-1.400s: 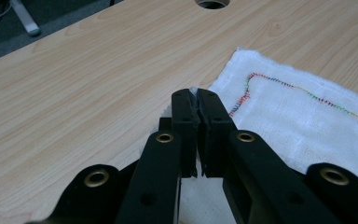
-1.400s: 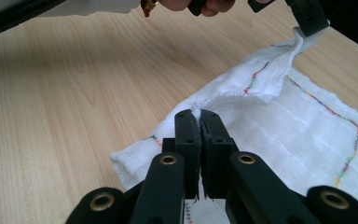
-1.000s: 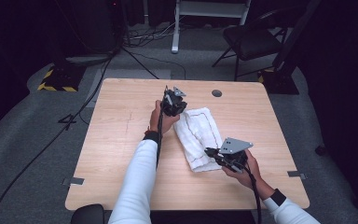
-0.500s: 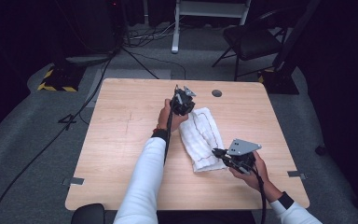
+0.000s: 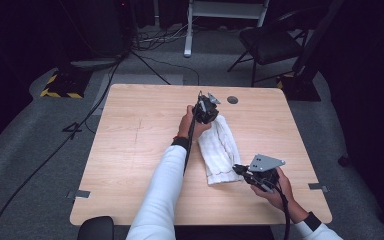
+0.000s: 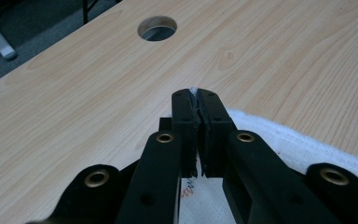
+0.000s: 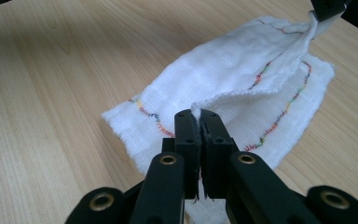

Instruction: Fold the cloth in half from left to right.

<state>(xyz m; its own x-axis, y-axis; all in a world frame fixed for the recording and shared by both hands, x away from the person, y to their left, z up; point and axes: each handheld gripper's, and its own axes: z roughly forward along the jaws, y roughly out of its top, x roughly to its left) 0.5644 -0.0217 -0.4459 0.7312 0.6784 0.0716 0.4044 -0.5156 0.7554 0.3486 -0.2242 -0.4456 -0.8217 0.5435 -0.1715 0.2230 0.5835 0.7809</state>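
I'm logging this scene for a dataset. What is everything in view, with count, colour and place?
White woven cloth with rainbow stitching: one, white, mid-table, pinched at both ends.
Light wooden table: one, pale wood, centre.
Round cable hole: one, far table edge.
Black chair: one, beyond the table, right.
Yellow-black striped block: one, floor, far left.
Black floor cables: several, behind the table.
Left gripper: black, shut on the cloth's far end.
Right gripper: black, shut on its near end.
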